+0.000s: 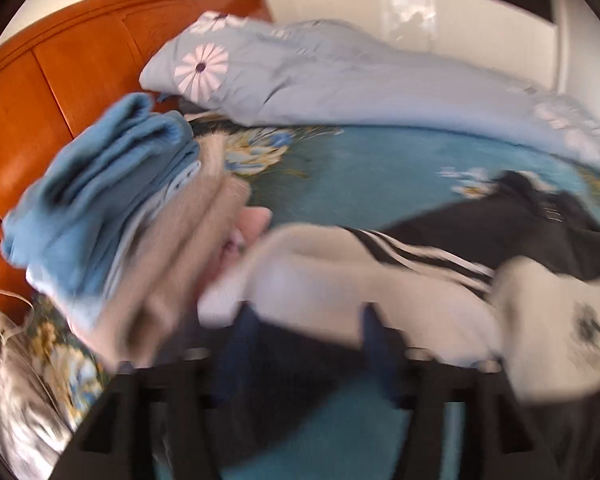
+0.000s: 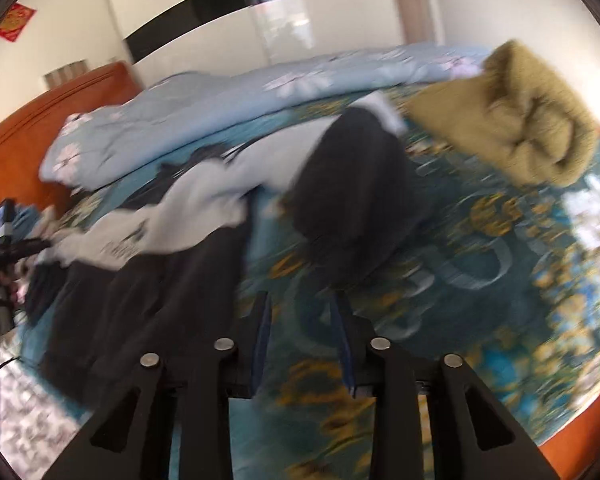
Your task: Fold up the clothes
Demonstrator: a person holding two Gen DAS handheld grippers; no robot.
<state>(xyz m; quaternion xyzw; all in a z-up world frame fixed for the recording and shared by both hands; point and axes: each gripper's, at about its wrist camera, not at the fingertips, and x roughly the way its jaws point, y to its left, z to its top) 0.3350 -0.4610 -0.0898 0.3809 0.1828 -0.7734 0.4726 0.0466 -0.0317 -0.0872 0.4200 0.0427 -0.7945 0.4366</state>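
1. Left wrist view: the left gripper (image 1: pixel 306 316) hangs over the bed (image 1: pixel 380 168) with its jaws apart. Dark cloth fills the gap between them, but blur hides whether the pads press on it.
2. Just ahead of the fingertips lies a white garment (image 1: pixel 400 292), with a black garment with white stripes (image 1: pixel 460 236) running from it toward the right edge of the bed.
3. To the left, near the orange wooden headboard (image 1: pixel 40 92), stands a stack of folded clothes (image 1: pixel 112 232): blue pieces on the headboard side, beige pieces beside them. The stack closes off the left side of the gripper's path.
4. A light blue quilt with daisies (image 1: pixel 320 80) is bunched along the far edge of the bed, against the wall.
5. Right wrist view: the right gripper (image 2: pixel 302 336) has its jaws somewhat apart with nothing between them; only the teal flowered bedsheet (image 2: pixel 480 260) shows in the gap.
6. Ahead and to the left, dark clothes (image 2: pixel 148 292) spread toward the near left edge, with the white garment draped over them.
7. A separate black garment (image 2: pixel 352 184) lies at mid-bed, straight ahead of the fingertips.
8. An olive fleece garment (image 2: pixel 520 120) sits toward the far right corner, touching the quilt.
9. At the left edge, beside the headboard, the other handheld tool is partly in view.
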